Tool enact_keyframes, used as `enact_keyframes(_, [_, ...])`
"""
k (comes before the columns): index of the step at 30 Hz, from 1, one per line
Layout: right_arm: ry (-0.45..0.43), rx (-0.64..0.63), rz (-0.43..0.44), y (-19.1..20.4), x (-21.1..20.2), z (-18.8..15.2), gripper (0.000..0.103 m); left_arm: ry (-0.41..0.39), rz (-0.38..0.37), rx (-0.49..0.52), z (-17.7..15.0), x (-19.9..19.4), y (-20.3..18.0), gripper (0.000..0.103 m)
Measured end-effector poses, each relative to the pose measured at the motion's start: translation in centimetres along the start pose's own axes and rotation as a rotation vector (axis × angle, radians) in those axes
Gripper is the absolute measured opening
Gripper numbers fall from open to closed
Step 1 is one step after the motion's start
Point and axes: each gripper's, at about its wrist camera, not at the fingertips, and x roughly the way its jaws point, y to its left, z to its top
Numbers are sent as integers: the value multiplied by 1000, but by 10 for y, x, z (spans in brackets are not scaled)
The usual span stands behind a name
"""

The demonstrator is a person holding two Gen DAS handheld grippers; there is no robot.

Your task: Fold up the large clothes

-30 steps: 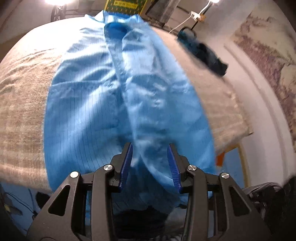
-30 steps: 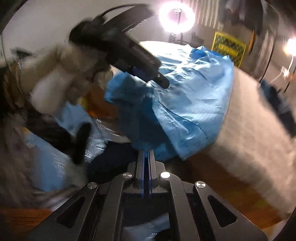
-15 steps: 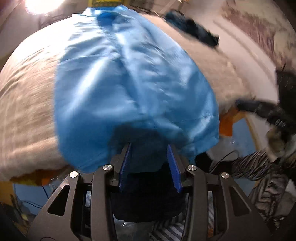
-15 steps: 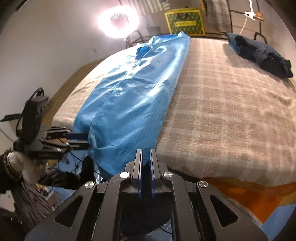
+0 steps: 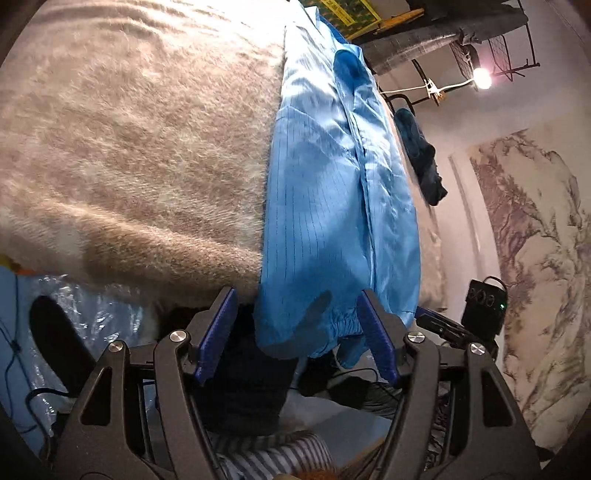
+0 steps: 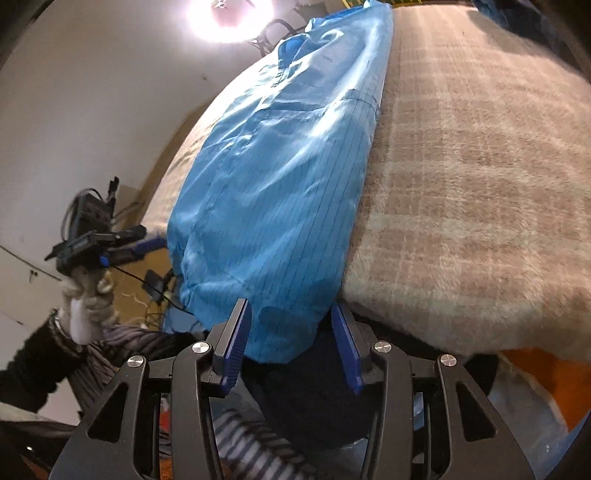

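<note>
A long light-blue pinstriped garment point(image 5: 332, 206) lies as a narrow strip along the bed, its hem hanging over the near edge. My left gripper point(image 5: 297, 326) is at that hem, jaws opening; the cloth's corner sits between the blue pads without being pressed. In the right wrist view the same garment point(image 6: 280, 184) runs away from my right gripper point(image 6: 290, 334), whose jaws are also opening around the hem's other corner. The left gripper point(image 6: 147, 243) shows there too, held in a gloved hand at the garment's left.
A beige plaid blanket point(image 6: 480, 166) covers the bed point(image 5: 129, 147). A dark blue garment point(image 5: 421, 158) lies at the far side. A black box point(image 5: 484, 306) stands by the wall. A ring light point(image 6: 229, 18) glares behind. Striped clothing of the person is below both grippers.
Both grippers have come down to the hem at the near edge of the bed. The right jaws went from shut to open, and the left jaws spread wider. Both views have rolled.
</note>
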Motion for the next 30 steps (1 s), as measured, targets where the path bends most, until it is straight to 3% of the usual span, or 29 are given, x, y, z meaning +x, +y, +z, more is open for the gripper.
enact_keyframes(6, [43, -15, 51, 6, 12, 8, 46, -7, -50, 10, 7, 1, -2, 71])
enact_keyframes(10, [64, -28, 67, 10, 14, 2, 46, 36, -76, -1, -2, 5, 0, 71])
enact_keyframes(13, [73, 1, 92, 4, 17, 1, 46, 67, -42, 9, -9, 13, 2, 71])
enact_keyframes(22, [103, 12, 134, -4, 27, 3, 46, 139, -110, -13, -2, 60, 7, 71])
enact_keyframes(25, [119, -16, 147, 2, 33, 3, 46, 148, -119, 0, -6, 66, -1, 49])
enact_keyframes(30, [145, -65, 211, 20, 31, 10, 16, 185, -136, 59, -14, 55, -20, 21])
